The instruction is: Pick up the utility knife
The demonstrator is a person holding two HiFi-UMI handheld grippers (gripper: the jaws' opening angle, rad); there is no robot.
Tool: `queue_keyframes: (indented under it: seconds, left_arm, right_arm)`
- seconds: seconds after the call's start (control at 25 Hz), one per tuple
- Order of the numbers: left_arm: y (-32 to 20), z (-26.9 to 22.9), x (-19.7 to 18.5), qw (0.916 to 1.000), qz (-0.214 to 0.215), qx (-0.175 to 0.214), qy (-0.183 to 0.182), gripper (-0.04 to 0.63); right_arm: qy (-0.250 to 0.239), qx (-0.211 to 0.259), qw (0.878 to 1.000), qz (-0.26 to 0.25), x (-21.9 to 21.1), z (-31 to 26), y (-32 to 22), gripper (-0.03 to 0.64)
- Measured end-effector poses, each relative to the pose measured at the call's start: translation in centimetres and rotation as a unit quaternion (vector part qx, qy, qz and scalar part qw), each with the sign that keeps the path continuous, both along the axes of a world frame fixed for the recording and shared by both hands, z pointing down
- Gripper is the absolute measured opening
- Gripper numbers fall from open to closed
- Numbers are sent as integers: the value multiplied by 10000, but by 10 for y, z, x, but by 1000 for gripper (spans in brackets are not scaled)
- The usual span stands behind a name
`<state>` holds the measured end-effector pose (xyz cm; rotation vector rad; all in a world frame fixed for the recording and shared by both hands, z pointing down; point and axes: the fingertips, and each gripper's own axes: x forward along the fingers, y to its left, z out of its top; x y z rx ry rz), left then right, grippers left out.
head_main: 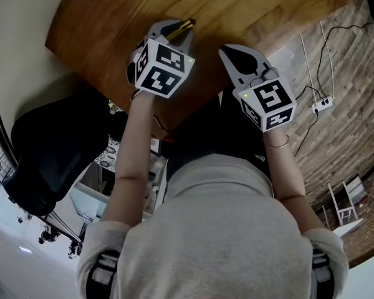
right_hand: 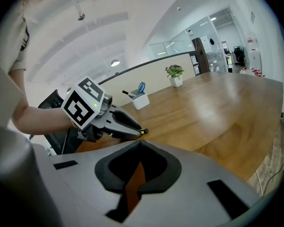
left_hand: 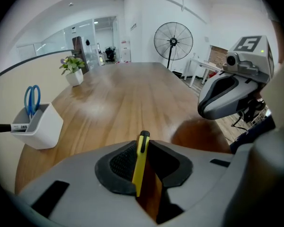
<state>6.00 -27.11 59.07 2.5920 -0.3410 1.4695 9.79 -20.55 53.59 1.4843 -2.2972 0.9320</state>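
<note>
One utility knife (left_hand: 141, 162), two grippers: left gripper (head_main: 182, 28), right gripper (head_main: 229, 53); one wooden table (left_hand: 132, 91), one white holder (left_hand: 41, 126), one pair of scissors (left_hand: 31, 98), one marker (left_hand: 10, 126), one potted plant (left_hand: 73, 70), one fan (left_hand: 173, 41).

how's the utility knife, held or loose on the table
Held: the utility knife stands on edge, pinched in the left tool, tip poking past its jaws.

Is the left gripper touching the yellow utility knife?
Touching: in the left gripper view the left gripper has its pads pressed on the utility knife.
</note>
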Motion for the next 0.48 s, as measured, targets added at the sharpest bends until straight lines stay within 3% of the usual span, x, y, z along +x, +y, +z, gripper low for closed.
queue_keyframes:
  seconds: [0.48]
  left_arm:
    - [4,1,1,9999,76,-89,53,81]
  right_arm:
    - [12,60,9999,85,-1,-4,-3,11]
